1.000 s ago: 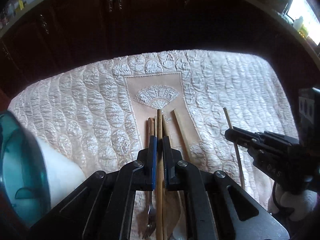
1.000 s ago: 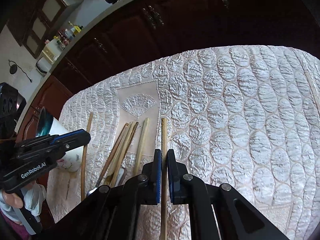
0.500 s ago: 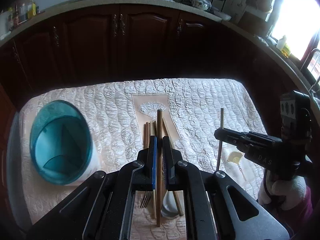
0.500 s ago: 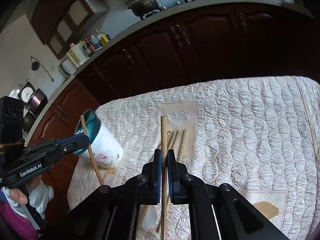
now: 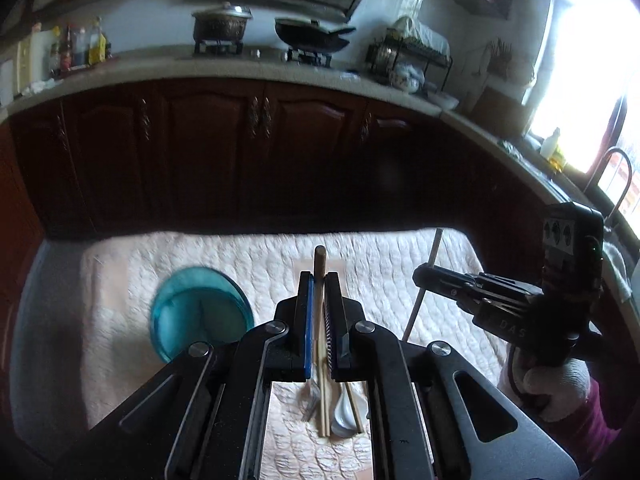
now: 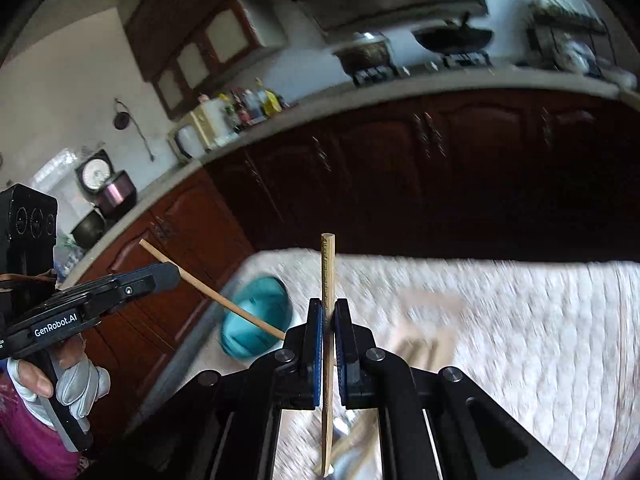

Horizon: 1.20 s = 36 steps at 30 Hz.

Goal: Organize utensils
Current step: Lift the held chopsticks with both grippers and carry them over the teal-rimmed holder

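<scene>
My left gripper (image 5: 319, 280) is shut on a wooden chopstick (image 5: 319, 256), held well above the table. My right gripper (image 6: 328, 308) is shut on a second wooden chopstick (image 6: 327, 268), also lifted. Each gripper shows in the other's view: the right one (image 5: 422, 276) at the right with its stick (image 5: 435, 246), the left one (image 6: 170, 274) at the left with its stick (image 6: 224, 302) slanting over the cup. A teal-rimmed cup (image 5: 200, 312) (image 6: 256, 316) stands on the table's left, mouth up. Below lie a fork (image 5: 310, 400), a white spoon (image 5: 343, 414) and more chopsticks (image 5: 324, 404).
The table wears a white quilted cloth (image 5: 400, 264) with a beige mat in the middle. Dark wooden cabinets (image 5: 260, 152) run close behind it, under a counter with a pot and a pan. Gloved hands (image 6: 76, 388) hold both grippers.
Both grippers have risen from the table, each carrying its chopstick. The views have tipped up to show the counter, and the cup now sits lower and smaller.
</scene>
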Available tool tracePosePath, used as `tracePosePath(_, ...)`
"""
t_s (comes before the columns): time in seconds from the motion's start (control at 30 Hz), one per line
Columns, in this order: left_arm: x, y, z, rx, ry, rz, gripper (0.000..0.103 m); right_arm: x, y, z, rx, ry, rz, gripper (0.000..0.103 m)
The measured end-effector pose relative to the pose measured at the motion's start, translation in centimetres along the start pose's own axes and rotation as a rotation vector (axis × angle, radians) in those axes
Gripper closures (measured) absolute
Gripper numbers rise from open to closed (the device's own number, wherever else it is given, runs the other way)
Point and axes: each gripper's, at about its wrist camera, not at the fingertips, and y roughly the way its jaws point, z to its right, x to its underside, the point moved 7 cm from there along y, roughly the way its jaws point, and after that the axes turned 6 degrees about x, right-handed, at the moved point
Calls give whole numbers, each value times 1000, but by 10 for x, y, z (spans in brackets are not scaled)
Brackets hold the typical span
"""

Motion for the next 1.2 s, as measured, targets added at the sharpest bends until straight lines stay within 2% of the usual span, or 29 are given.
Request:
tracePosePath(0.27,-54,-52,-35,-73,3,102,99,-68,18,-58,-47,-84,90,98)
tracePosePath(0.47,-58,-60,-76,-174,-9,120,99,-92,57,-95,-43,-120,110,98)
tracePosePath(0.6,-56,-48,-103,-200,-57,118,99,-93,86,-110,-15,-155,92,98)
tracePosePath(0.73,-53,-35,-115,-222,-58,112,99,-86,105,-112,18,-182,77,98)
tracePosePath(1.2,-14,17,-133,-245,-101,9,99,-36,154,-95,4,-169,-71,98)
